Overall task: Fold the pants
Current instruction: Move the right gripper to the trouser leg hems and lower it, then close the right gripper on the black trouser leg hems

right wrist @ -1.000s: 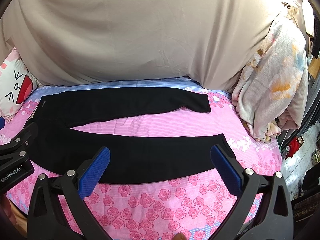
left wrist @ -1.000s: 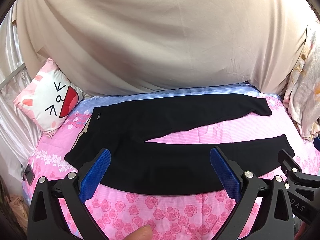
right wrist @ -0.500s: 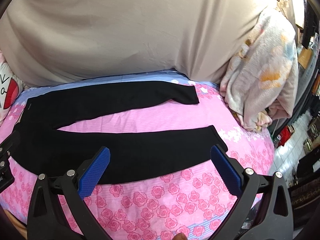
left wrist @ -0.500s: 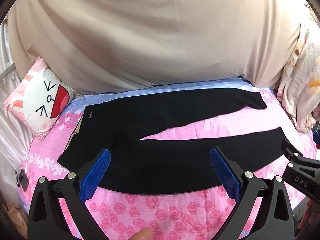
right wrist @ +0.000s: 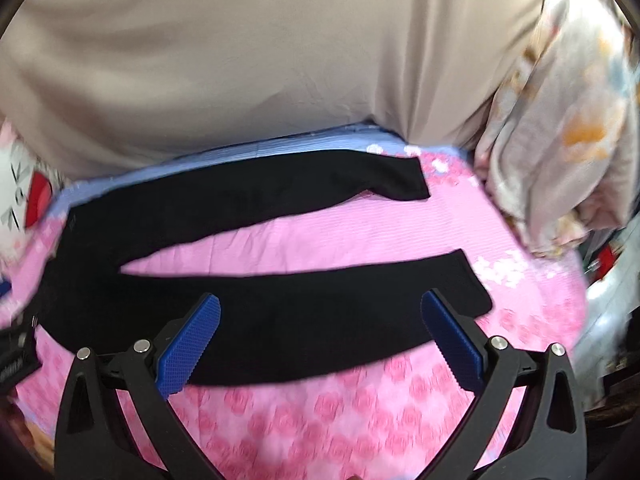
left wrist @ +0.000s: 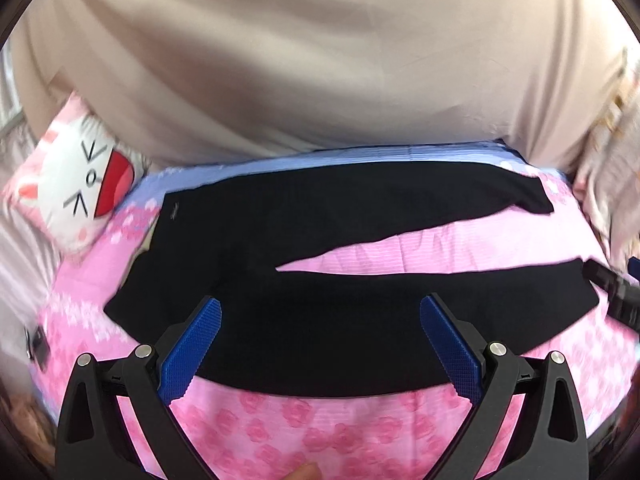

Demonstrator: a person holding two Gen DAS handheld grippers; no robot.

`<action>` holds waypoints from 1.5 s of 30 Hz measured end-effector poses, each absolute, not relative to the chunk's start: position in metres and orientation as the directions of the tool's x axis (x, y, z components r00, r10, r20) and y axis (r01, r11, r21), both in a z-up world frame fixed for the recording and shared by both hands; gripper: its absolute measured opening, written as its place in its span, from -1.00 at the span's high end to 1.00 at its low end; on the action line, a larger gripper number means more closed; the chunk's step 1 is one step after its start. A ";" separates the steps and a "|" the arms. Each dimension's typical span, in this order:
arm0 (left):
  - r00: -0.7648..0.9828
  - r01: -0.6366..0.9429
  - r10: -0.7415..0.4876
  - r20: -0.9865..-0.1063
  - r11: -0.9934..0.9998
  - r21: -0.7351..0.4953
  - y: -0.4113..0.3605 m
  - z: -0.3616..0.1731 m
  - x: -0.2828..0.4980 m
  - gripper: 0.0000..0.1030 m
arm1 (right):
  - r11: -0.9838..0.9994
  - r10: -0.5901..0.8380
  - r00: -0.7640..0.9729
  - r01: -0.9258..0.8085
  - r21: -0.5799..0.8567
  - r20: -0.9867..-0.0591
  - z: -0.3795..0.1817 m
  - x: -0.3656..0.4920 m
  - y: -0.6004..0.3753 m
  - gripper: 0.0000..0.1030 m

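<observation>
Both hand-held grippers hang with their blue-padded jaws spread wide and nothing between them: the left gripper (left wrist: 320, 332) over the seat and upper part of a pair of black pants (left wrist: 320, 264), the right gripper (right wrist: 320, 330) over the near leg, toward its cuff (right wrist: 468, 284). Neither tool touches the cloth as far as the blurred frames show.

The pants lie flat just beyond the fingertips, waistband (left wrist: 170, 216) to the left, the two legs running rightward and splayed apart in a narrow V, with a wedge of bedding showing between them. The far leg (right wrist: 280, 192) ends near the back of the bed, and the near leg reaches almost to its right side.

Beneath is a pink bedsheet (right wrist: 360, 412) printed with roses, shading to a blue band along the far edge. A beige cloth (left wrist: 320, 60) hangs across the wall behind. One cartoon-face cushion (left wrist: 76, 176) sits at the left corner; one bundled floral blanket (right wrist: 560, 120) is heaped at the right.

One pair of pants, two legs, two grippers, one cushion, one blanket.
</observation>
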State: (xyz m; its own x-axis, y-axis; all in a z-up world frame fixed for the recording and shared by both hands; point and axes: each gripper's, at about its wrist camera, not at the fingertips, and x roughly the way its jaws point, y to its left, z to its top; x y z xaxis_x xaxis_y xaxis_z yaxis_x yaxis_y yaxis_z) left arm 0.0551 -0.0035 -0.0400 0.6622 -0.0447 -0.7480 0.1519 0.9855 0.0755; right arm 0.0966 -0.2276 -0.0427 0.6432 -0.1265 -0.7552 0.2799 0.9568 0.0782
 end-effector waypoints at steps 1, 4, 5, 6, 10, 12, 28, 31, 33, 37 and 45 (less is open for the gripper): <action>0.657 0.138 -0.045 -0.752 0.989 0.061 -0.008 -0.041 0.057 -0.90 | 0.954 -0.095 0.652 0.276 0.118 -0.752 -0.046 0.106 -0.246 -0.91; 0.639 0.117 -0.029 -0.769 0.991 0.060 -0.022 -0.044 0.061 -0.90 | 0.951 -0.067 0.663 0.268 0.153 -0.746 -0.058 0.150 -0.309 -0.91; 0.641 0.102 -0.006 -0.767 0.992 0.077 -0.030 -0.044 0.061 -0.90 | 0.956 -0.087 0.656 0.266 0.123 -0.750 -0.064 0.172 -0.331 -0.91; 0.647 0.090 0.015 -0.762 0.991 0.096 -0.037 -0.044 0.060 -0.90 | 0.960 -0.100 0.653 0.260 0.099 -0.750 -0.069 0.191 -0.348 -0.91; 0.645 0.043 0.086 -0.760 0.988 0.148 -0.053 -0.044 0.063 -0.90 | 0.956 -0.092 0.622 0.273 0.104 -0.778 -0.102 0.267 -0.422 -0.91; 0.634 0.010 0.120 -0.764 0.987 0.163 -0.060 -0.045 0.066 -0.90 | 0.947 -0.073 0.605 0.291 0.135 -0.793 -0.118 0.291 -0.447 -0.91; 0.581 -0.076 0.207 -0.787 0.977 0.201 -0.089 -0.065 0.110 -0.90 | 0.942 0.067 0.506 0.254 0.222 -0.860 -0.209 0.398 -0.512 -0.45; 0.582 -0.071 0.203 -0.788 0.977 0.199 -0.091 -0.069 0.122 -0.90 | 0.953 0.065 0.506 0.225 0.204 -0.860 -0.209 0.406 -0.509 -0.55; 0.593 -0.059 0.198 -0.780 0.977 0.203 -0.095 -0.068 0.128 -0.90 | 0.965 0.049 0.505 0.200 0.172 -0.862 -0.211 0.410 -0.504 -0.61; 0.614 -0.025 0.181 -0.768 0.977 0.210 -0.102 -0.067 0.137 -0.90 | 0.973 0.024 0.517 0.186 0.139 -0.855 -0.211 0.411 -0.498 -0.63; 0.595 0.023 0.120 -0.794 0.986 0.166 -0.111 -0.071 0.151 -0.90 | 0.981 0.009 0.524 0.160 0.109 -0.852 -0.209 0.407 -0.486 -0.91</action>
State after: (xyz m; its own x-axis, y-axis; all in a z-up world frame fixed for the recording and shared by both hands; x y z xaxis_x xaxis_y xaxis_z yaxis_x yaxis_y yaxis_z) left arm 0.1513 -0.1113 -0.0706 0.5954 0.1202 -0.7944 0.0226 0.9858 0.1661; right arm 0.4072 -0.4860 -0.2085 0.5242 0.0092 -0.8515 0.1603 0.9810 0.1093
